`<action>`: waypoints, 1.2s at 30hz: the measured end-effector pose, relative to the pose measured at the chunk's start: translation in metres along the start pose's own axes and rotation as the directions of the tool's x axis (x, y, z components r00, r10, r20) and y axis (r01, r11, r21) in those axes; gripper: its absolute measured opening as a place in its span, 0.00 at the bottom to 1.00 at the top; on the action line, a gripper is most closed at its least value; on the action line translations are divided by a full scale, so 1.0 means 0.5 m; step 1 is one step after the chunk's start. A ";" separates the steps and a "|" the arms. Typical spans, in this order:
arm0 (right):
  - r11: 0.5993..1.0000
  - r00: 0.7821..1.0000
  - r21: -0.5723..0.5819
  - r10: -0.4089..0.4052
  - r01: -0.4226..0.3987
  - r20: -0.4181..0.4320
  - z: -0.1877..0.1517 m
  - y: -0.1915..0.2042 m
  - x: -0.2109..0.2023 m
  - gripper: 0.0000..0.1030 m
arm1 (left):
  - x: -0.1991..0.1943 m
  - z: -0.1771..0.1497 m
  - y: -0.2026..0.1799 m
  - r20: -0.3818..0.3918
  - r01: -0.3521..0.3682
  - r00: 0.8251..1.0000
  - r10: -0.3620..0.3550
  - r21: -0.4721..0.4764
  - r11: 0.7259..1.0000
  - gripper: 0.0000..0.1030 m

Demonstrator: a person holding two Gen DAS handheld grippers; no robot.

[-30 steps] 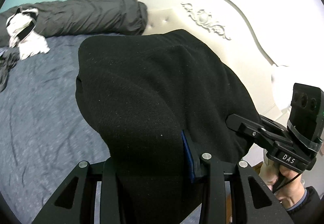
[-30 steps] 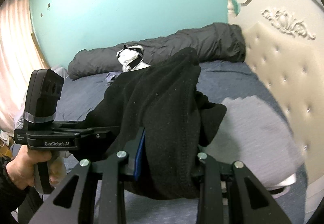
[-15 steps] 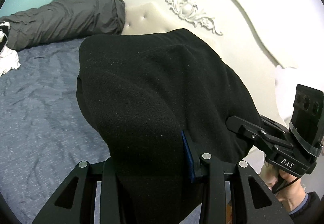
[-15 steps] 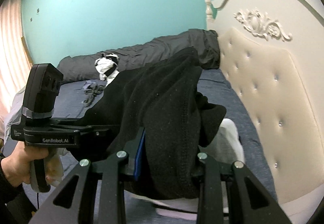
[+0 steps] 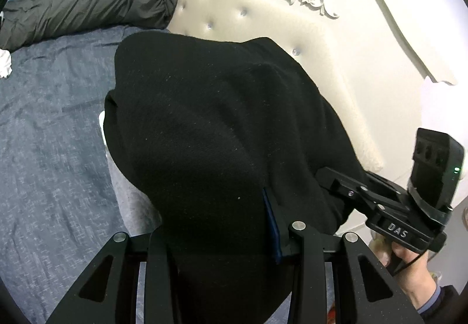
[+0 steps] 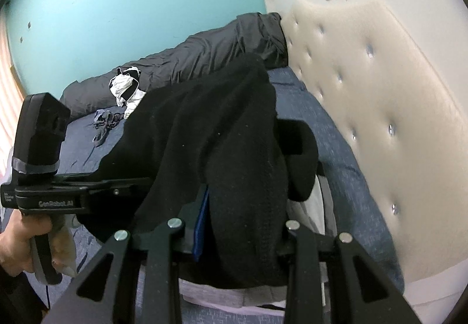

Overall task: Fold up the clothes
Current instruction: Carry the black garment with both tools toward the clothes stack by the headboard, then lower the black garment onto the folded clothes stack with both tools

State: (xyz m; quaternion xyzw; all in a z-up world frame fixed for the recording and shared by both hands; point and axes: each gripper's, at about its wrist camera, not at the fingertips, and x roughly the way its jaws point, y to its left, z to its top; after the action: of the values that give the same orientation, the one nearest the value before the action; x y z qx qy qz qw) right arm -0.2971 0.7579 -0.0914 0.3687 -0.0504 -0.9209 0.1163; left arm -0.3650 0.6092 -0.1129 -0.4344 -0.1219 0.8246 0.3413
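Carrying black fleece (image 5: pixel 204 133) over bed (image 5: pixel 44 148): left gripper (image 5: pixel 222 239) and right gripper (image 6: pixel 234 224) fingers both clamp it, part-open. Keep tension even, lower flat onto grey garment (image 6: pixel 316 204).

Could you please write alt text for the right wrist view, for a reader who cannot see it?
The right gripper is clamped on a bunched black fleece garment, which the left gripper also grips from the left. Below it lie a light grey folded garment and a blue bedsheet. Behind are a cream tufted headboard and a dark grey rolled duvet.
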 end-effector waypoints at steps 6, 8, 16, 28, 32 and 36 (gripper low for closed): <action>0.999 1.000 0.032 -0.010 0.011 -0.014 0.002 -0.008 0.001 0.38 | -0.016 -0.009 0.016 0.000 0.009 1.000 -0.009 -0.011 1.000 0.39; 0.999 1.000 0.036 -0.020 0.020 -0.011 0.002 -0.004 -0.002 0.38 | -0.024 -0.010 0.021 0.004 0.002 1.000 -0.002 -0.010 1.000 0.41; 0.998 0.999 0.039 -0.048 0.048 0.009 -0.001 0.000 -0.009 0.39 | -0.055 -0.018 0.060 0.044 -0.032 0.999 0.031 0.011 0.999 0.43; 0.997 0.998 0.046 -0.059 0.058 0.003 0.015 -0.018 -0.028 0.28 | -0.057 -0.019 0.018 0.043 -0.009 0.999 0.007 0.052 0.999 0.35; 0.995 0.996 0.047 -0.088 0.088 -0.008 0.001 -0.024 -0.016 0.28 | -0.045 -0.028 0.018 0.028 -0.018 0.999 0.016 0.050 0.999 0.35; 0.993 0.993 0.035 -0.113 0.113 0.010 0.001 -0.012 -0.025 0.32 | -0.044 -0.027 0.017 0.028 -0.029 0.999 0.028 0.052 0.998 0.35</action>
State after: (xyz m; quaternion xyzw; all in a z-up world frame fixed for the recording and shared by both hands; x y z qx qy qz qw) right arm -0.2897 0.7670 -0.0835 0.3676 -0.0461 -0.9271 0.0571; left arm -0.3492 0.5869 -0.1111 -0.4156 -0.0988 0.8382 0.3391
